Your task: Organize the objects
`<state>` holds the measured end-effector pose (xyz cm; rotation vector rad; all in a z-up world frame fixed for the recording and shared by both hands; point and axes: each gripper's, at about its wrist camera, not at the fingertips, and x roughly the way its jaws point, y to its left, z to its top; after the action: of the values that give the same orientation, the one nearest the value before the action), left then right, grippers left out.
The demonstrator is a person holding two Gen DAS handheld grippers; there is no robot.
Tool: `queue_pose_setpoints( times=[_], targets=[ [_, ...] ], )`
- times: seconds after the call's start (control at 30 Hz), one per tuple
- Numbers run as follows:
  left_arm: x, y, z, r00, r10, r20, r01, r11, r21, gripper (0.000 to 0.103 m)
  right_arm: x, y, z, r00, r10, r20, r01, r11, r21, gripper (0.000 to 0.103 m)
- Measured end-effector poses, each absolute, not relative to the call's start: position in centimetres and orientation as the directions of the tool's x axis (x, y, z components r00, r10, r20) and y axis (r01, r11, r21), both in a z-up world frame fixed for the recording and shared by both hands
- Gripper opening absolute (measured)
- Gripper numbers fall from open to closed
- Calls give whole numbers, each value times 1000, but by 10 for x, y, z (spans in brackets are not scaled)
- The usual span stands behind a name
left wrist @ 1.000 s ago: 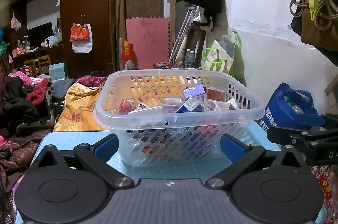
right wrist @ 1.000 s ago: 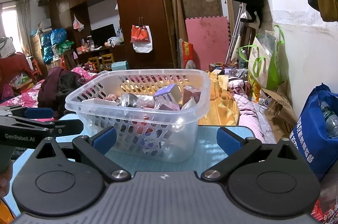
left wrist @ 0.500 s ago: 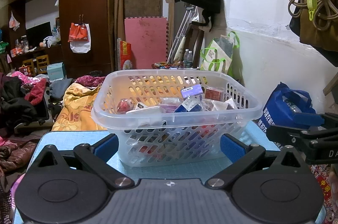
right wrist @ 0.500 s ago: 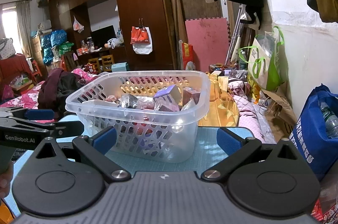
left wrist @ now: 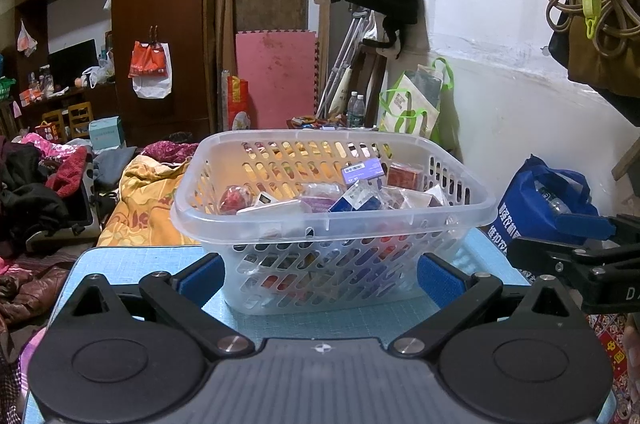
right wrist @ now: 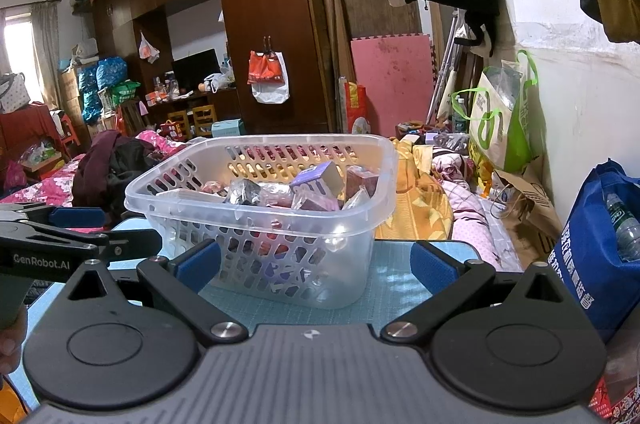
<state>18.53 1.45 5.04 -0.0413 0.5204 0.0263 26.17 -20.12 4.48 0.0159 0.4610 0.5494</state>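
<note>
Sitting on a light blue gridded mat (left wrist: 132, 264) is a translucent plastic basket (left wrist: 328, 220) with slotted walls, the item at the centre of both wrist views; it is holding a loose heap of small packaged goods, among them a purple box (left wrist: 362, 171) with a barcode label lying tilted near the top, a red box (left wrist: 404, 176) toward the far right corner, a red round wrapped item (left wrist: 236, 197) at the left, and crinkled clear wrappers whose contents are too small to tell. The left gripper (left wrist: 318, 274) is hovering low and level just in front of the basket's near wall, its two blue-padded fingers (left wrist: 198, 274) standing wide apart, one to each side of the basket's lower part and gripping nothing; whether the pads are touching the plastic cannot be told. The right gripper (right wrist: 314, 262) is sitting in a matching pose at the basket's right-hand corner, pointing forward over the mat, its blue-padded fingers (right wrist: 434, 262) likewise spread wide and empty, the left pad lying in front of the basket wall and the right pad over bare mat. Each gripper is showing in the other's view as a black arm with a blue tip, at the right edge of the left view and at the left edge of the right view, where part of a hand (right wrist: 10, 344) is gripping its handle. A blue shopping bag (right wrist: 596, 256) is standing to the right of the mat, and a bed piled with clothes (left wrist: 36, 183) is lying beyond it
</note>
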Motion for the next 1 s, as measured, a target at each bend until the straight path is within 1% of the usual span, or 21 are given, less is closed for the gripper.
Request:
queue_pose_setpoints(
  times=[1.0],
  targets=[
    [188, 12, 51, 868, 11, -497, -31, 999, -32, 103, 261, -203, 45, 752, 510, -418, -500, 854, 143, 103]
  ],
)
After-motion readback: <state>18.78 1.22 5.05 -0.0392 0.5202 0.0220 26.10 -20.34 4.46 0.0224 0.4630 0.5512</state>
